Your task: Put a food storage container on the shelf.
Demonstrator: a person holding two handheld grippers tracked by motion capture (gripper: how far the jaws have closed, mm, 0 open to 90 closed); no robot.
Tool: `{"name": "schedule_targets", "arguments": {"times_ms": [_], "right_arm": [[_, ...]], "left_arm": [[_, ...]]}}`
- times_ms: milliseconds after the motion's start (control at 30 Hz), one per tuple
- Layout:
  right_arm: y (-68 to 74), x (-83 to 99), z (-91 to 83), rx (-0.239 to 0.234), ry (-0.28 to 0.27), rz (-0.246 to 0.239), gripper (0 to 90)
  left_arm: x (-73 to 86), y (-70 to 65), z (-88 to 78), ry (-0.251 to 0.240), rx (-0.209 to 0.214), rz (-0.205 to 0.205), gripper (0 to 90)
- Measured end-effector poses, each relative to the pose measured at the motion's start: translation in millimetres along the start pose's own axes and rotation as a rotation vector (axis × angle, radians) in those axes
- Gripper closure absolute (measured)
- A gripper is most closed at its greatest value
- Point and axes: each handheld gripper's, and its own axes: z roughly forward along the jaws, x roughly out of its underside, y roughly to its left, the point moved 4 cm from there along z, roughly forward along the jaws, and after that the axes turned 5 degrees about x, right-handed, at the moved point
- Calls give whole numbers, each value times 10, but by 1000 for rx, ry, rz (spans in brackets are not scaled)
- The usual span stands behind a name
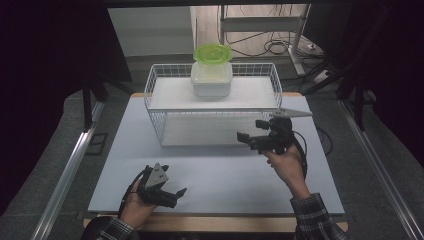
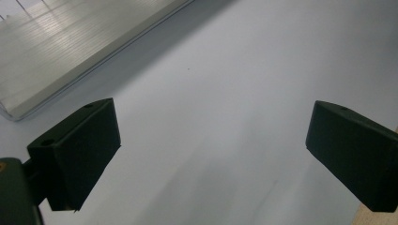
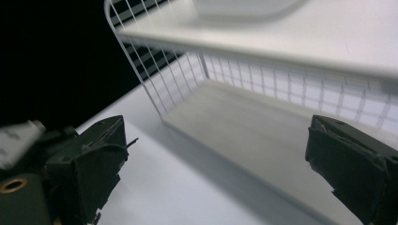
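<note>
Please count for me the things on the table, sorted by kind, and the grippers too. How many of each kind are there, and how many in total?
Wire shelf rack: 1
Container with green lid, standing on the rack's upper shelf: 1
Grippers: 2, the left gripper and the right gripper, both open and holding nothing
Total: 4

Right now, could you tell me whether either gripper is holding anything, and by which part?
Nothing is held: the left gripper and the right gripper both stand open, with nothing between their jaws.
</note>
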Motion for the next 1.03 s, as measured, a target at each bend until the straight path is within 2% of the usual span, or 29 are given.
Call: {"name": "schedule_targets", "arguments": {"times_ms": [100,133,167,200,300,333,367,400,433,467,500,533,567,600,633,700,833,900,1033], "right_arm": [[-34,241,-4,25,21,-28,49],[-58,382,0,44,32,-56,49],[-67,443,8,54,39,-65,49],[-67,443,8,54,39,-65,49],[-92,621,24,91,67,-98,36],[-92,621,24,91,67,-98,36],[-94,711,26,96,74,-101,34],[-94,711,26,96,74,-101,34],[-98,812,26,111,85,-106,35],[-98,812,26,111,85,-106,35],[-108,925,30,115,95,-109,36],[-108,925,30,115,95,-109,36],[-126,1045,34,135,117,-120,36],[-126,1045,34,135,117,-120,36],[-152,1163,39,164,146,-147,35],[-175,1263,40,175,177,-148,34],[-194,1354,53,172,213,-135,35],[-196,1385,85,183,238,-149,35],[-209,1400,99,191,252,-159,35]], "left_arm": [[3,4,1,-1,-1,-6,29],[4,5,-1,-4,1,-10,28],[4,5,-1,-4,1,-10,28],[2,7,-4,-6,2,-11,28],[2,20,-13,-15,12,-24,27],[2,20,-13,-15,12,-24,27],[4,26,-14,-19,16,-28,26],[7,32,-14,-20,20,-33,26],[12,38,-14,-20,23,-37,26],[17,42,-11,-21,25,-44,26],[22,48,-9,-20,24,-45,25],[27,54,-8,-16,23,-45,25],[35,61,-6,-14,21,-46,25],[35,61,-6,-14,21,-46,25],[38,64,-6,-12,18,-45,25],[42,64,-2,-11,15,-46,25],[50,65,8,-2,14,-40,25],[50,61,13,1,12,-36,25],[47,62,16,1,11,-38,25]]}}
